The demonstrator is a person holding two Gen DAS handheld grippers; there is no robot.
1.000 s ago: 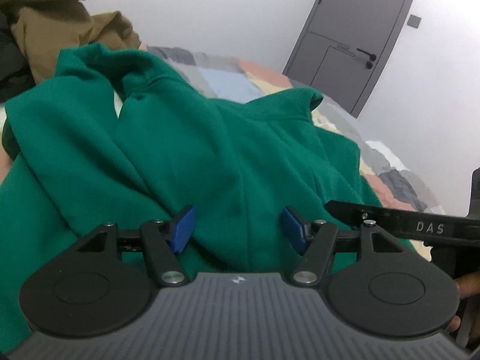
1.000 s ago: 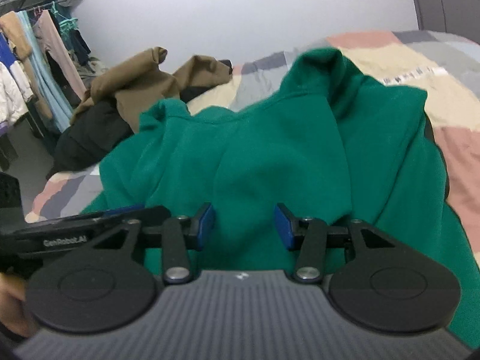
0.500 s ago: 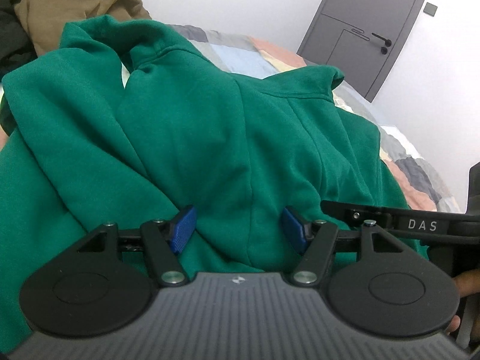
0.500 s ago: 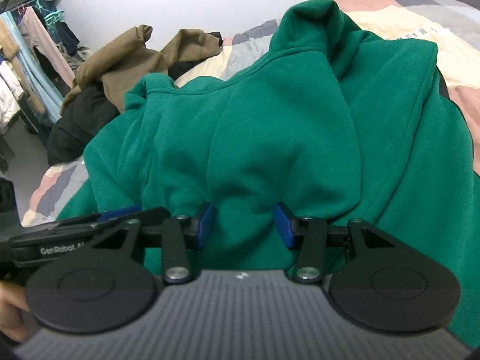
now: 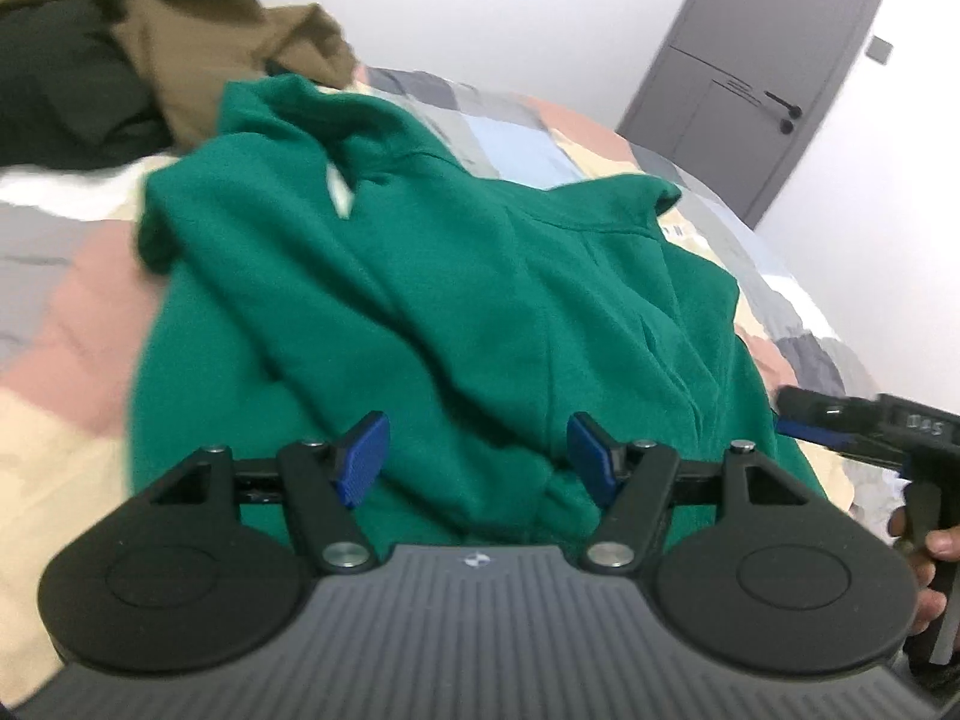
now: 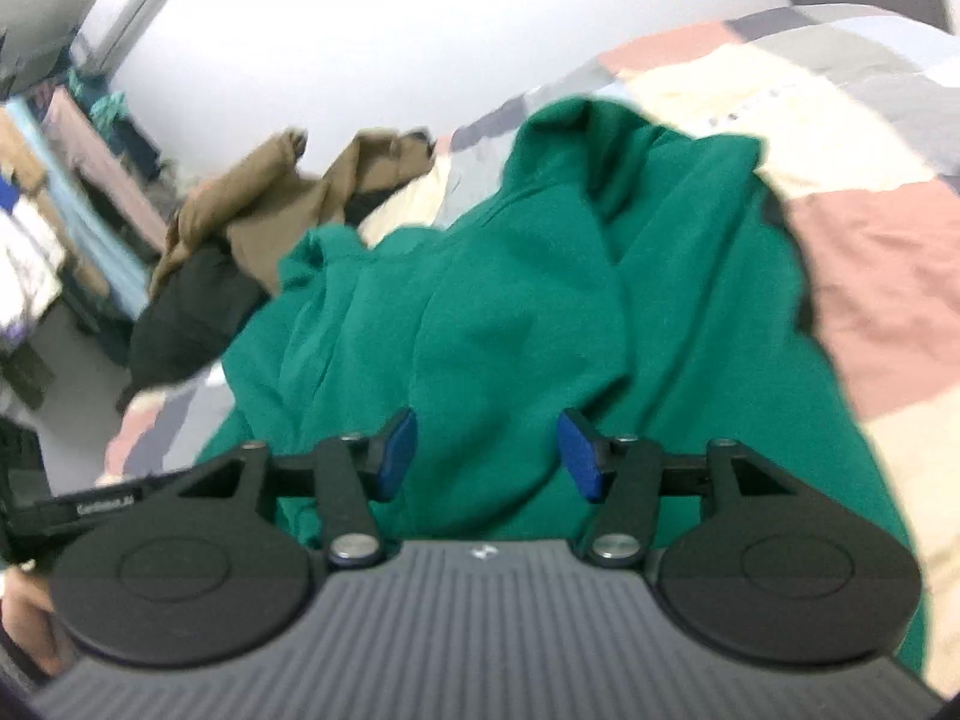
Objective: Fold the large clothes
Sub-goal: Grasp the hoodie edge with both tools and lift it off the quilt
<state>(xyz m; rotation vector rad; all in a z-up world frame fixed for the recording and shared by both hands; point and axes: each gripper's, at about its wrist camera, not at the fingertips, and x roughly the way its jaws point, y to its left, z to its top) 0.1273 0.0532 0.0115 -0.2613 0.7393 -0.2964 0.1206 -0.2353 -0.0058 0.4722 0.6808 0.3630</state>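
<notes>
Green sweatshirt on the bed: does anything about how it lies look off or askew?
Yes. The green sweatshirt is bunched in loose ridges rather than spread flat on the patchwork quilt, its top edge humped up. Both the left claw and right claw are open over it. Brown and dark clothes lie heaped beyond.

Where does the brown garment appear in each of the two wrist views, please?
Left wrist: brown garment lies top left, behind the green hoodie.
Right wrist: brown garment lies upper left of centre, beyond the green hoodie.
Shared landmark: the patchwork bedspread.
</notes>
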